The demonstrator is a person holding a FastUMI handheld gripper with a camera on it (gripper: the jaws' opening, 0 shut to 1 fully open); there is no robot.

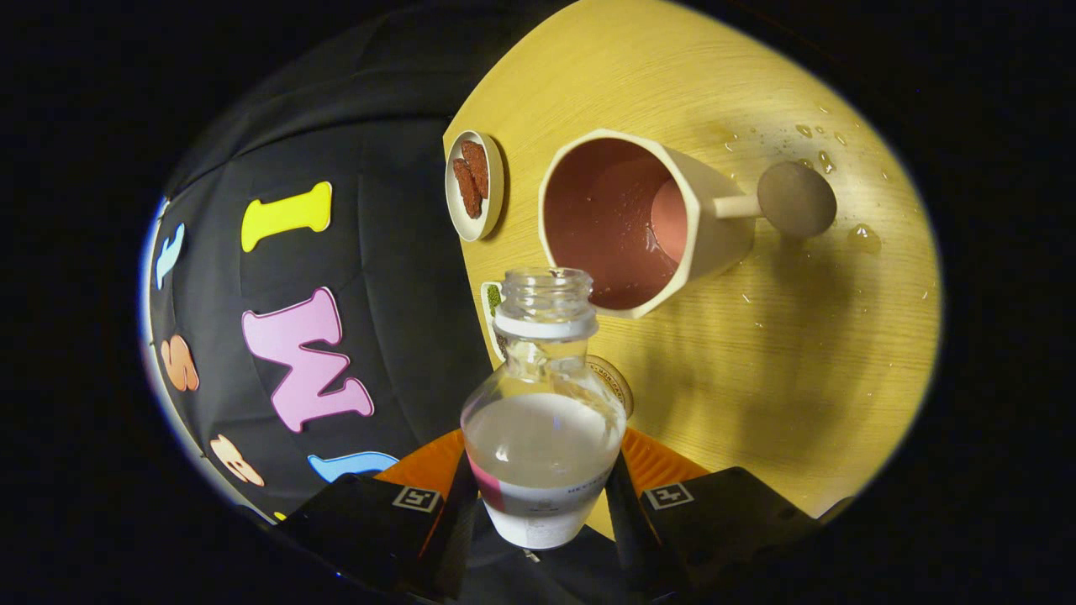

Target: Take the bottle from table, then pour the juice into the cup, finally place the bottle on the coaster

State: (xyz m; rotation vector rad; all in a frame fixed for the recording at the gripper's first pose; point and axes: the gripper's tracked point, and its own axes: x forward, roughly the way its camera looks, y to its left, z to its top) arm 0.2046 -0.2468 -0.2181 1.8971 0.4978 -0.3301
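Note:
My gripper (542,479) is shut on a clear glass bottle (542,420), both fingers pressing its lower body between them. The bottle has no cap, a white neck ring and a labelled base, and holds pale cloudy liquid up to about its shoulder. It is tipped, with its open mouth (546,281) at the near rim of the cup (639,223). The cream cup with a reddish inside and a round-ended handle stands on the wooden table (799,353) just beyond the bottle; some liquid glistens inside it. A round coaster (620,382) peeks out from behind the bottle's shoulder.
A small white dish (475,185) holding reddish-brown pieces sits at the table's edge, beyond the bottle and beside the cup. Droplets of spilled liquid (862,237) lie on the wood around the cup's handle. A small labelled item (492,301) is half hidden behind the bottle neck.

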